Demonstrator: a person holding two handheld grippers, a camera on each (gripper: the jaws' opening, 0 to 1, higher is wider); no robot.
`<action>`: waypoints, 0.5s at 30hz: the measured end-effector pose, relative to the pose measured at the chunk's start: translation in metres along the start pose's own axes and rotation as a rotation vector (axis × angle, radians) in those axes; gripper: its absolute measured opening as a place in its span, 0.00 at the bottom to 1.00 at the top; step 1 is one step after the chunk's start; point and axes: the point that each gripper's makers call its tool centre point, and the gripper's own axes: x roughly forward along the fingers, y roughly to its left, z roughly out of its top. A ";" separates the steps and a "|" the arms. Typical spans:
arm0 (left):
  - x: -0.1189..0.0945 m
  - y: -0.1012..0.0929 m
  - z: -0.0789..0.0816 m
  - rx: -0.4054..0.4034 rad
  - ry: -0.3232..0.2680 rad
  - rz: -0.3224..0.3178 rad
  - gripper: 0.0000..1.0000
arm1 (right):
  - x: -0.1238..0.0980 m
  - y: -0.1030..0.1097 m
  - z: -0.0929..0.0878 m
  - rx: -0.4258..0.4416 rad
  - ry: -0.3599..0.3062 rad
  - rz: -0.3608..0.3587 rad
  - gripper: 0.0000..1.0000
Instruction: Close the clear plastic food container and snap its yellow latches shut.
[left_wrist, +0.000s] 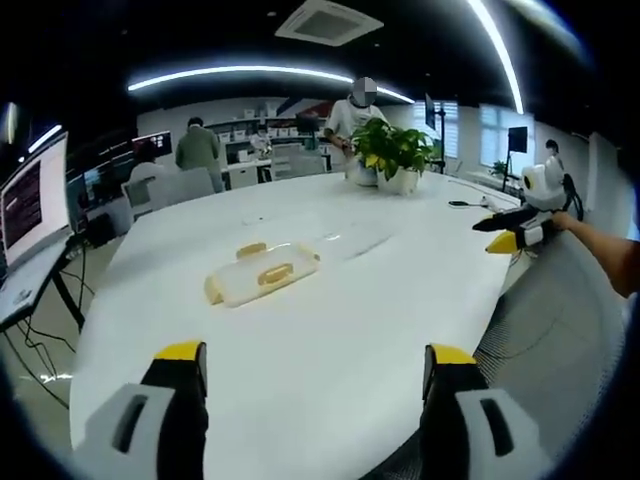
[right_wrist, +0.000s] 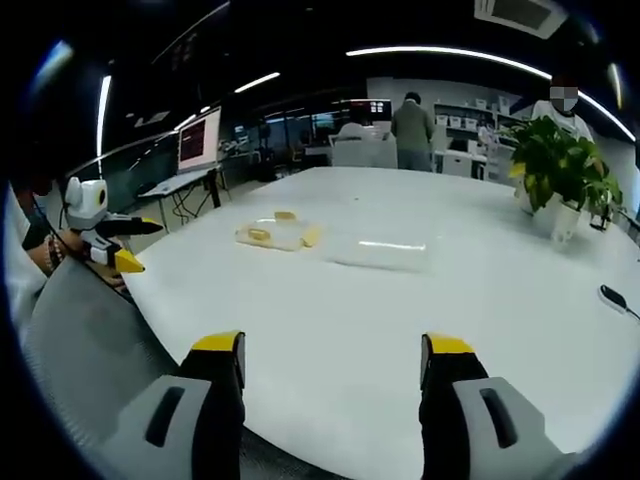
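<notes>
Lid (left_wrist: 262, 272) flat, long axis oblique

Clear container body (right_wrist: 385, 252) nearly invisible against white table (right_wrist: 330, 330), outline faint

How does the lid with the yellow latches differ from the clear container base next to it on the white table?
The lid carries yellow latches on its edges and looks milky; the container base is plain, fully clear and hard to make out. In the right gripper view the lid lies to the left and the base to the right, apart. Both rest flat on the white table, untouched.
</notes>
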 end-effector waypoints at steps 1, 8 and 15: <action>0.000 0.000 0.000 -0.008 -0.003 -0.004 0.87 | 0.000 0.000 -0.001 -0.002 0.003 -0.001 0.69; -0.001 0.004 0.002 -0.023 -0.018 0.015 0.87 | 0.001 0.002 -0.003 -0.017 0.021 0.008 0.68; -0.002 0.003 0.001 -0.010 -0.015 0.017 0.87 | 0.001 0.002 -0.007 -0.012 0.036 0.016 0.67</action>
